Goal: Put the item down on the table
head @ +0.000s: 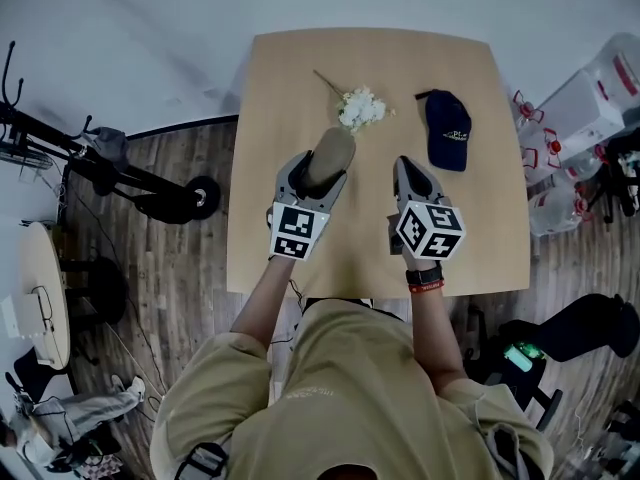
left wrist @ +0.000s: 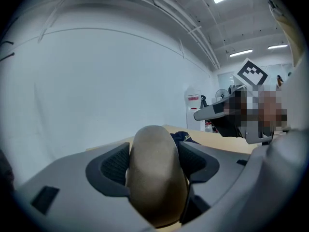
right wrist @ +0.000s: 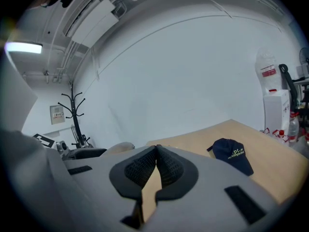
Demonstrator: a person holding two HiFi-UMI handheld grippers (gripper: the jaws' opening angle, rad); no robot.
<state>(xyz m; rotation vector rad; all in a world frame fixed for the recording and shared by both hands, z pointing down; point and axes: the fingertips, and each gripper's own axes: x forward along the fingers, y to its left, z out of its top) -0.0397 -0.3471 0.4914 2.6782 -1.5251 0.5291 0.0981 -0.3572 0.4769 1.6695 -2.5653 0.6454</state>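
My left gripper (head: 322, 164) is shut on a tan, rounded vase (head: 331, 155), held above the wooden table (head: 300, 248) just in front of a bunch of white flowers (head: 361, 108). In the left gripper view the vase (left wrist: 153, 178) fills the gap between both pads (left wrist: 115, 166). My right gripper (head: 410, 171) hovers beside it, to the right, shut with nothing held; its pads (right wrist: 143, 168) meet at the tips. A navy cap (head: 447, 128) lies at the far right of the table and shows in the right gripper view (right wrist: 233, 154).
The flowers' stem (head: 327, 82) points to the far left. A black stand with a wheel (head: 150, 190) is on the floor to the left. White boxes and bottles (head: 575, 128) crowd the right side. A round side table (head: 42, 293) stands at lower left.
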